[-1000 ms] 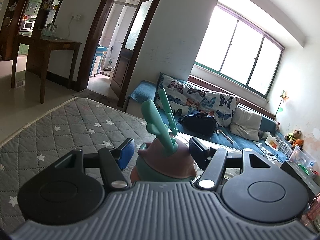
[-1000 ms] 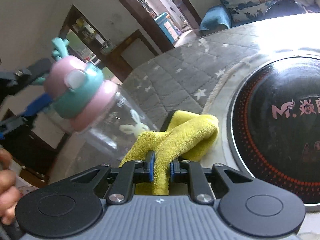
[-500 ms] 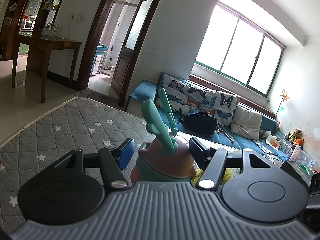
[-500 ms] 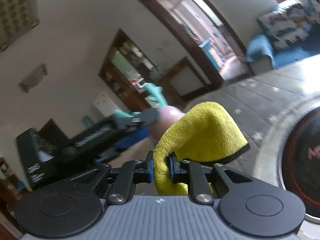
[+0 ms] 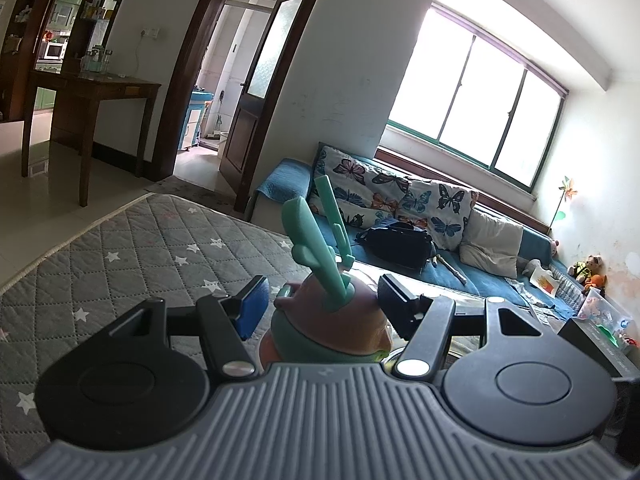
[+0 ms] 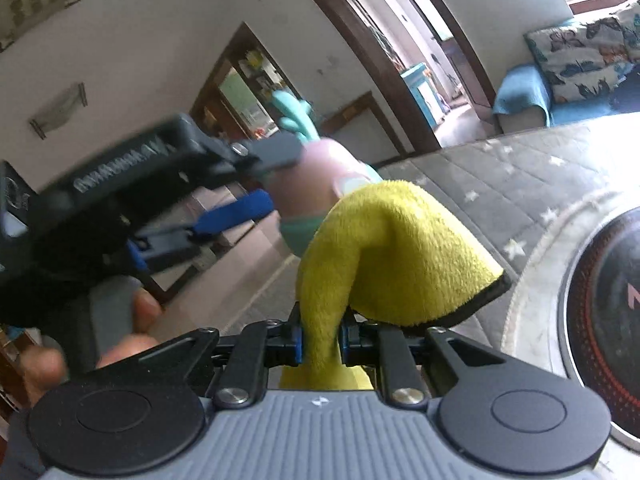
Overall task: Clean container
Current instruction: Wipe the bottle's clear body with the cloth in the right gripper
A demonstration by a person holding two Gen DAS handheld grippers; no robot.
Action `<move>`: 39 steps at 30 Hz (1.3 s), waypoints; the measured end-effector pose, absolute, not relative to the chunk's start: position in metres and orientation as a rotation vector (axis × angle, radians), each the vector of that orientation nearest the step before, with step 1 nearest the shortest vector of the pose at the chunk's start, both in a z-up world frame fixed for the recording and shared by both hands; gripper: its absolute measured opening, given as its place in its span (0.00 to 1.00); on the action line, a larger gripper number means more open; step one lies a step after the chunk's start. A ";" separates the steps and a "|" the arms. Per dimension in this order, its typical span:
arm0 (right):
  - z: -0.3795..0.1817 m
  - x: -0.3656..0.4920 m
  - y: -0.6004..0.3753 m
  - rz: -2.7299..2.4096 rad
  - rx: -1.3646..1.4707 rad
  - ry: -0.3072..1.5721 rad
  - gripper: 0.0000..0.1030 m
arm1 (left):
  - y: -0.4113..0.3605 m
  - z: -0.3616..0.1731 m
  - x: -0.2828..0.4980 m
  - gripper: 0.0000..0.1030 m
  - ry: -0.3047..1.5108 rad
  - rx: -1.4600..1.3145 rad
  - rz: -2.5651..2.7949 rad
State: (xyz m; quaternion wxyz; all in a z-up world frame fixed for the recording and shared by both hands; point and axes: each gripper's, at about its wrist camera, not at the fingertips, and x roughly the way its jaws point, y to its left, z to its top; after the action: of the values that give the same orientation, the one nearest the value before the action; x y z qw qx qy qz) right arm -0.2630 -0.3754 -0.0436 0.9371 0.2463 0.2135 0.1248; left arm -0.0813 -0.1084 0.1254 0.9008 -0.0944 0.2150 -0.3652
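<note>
The container is a child's bottle with a pink and teal lid (image 5: pixel 332 328) and teal antlers (image 5: pixel 320 236). My left gripper (image 5: pixel 320 312) holds it by the lid, fingers on either side. In the right wrist view the bottle's lid (image 6: pixel 316 184) shows behind a yellow cloth (image 6: pixel 384 248), with the left gripper (image 6: pixel 256 184) gripping it from the left. My right gripper (image 6: pixel 320 340) is shut on the yellow cloth, which covers the bottle's body.
A grey quilted star-pattern mat (image 5: pixel 132 248) covers the table. A black round induction cooker (image 6: pixel 608 304) sits at the right. A sofa with butterfly cushions (image 5: pixel 400 204) and a dark bag (image 5: pixel 396 240) lie beyond. A hand (image 6: pixel 132 320) holds the left gripper's handle.
My right gripper lifted the yellow cloth off the mat and brought it up against the bottle. The bottle's clear body, seen a second ago, is now hidden by the cloth. The left gripper barely moved.
</note>
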 end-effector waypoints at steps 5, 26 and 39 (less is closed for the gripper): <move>-0.061 -0.261 -0.379 0.222 0.526 0.488 0.15 | -0.109 0.128 -0.082 0.61 0.447 -0.196 -0.755; -0.070 -0.266 -0.414 0.063 0.561 0.507 0.16 | -0.110 0.127 -0.084 0.61 0.445 -0.194 -0.753; -0.008 -0.287 -0.421 0.171 0.628 0.279 0.16 | -0.109 0.127 -0.083 0.62 0.444 -0.197 -0.754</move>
State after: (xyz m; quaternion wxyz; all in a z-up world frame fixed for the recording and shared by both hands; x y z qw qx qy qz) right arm -0.2866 -0.4209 -0.0079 0.9380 0.3074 0.1366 0.0837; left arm -0.0835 -0.1092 0.1272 0.9011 -0.0954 0.2147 -0.3645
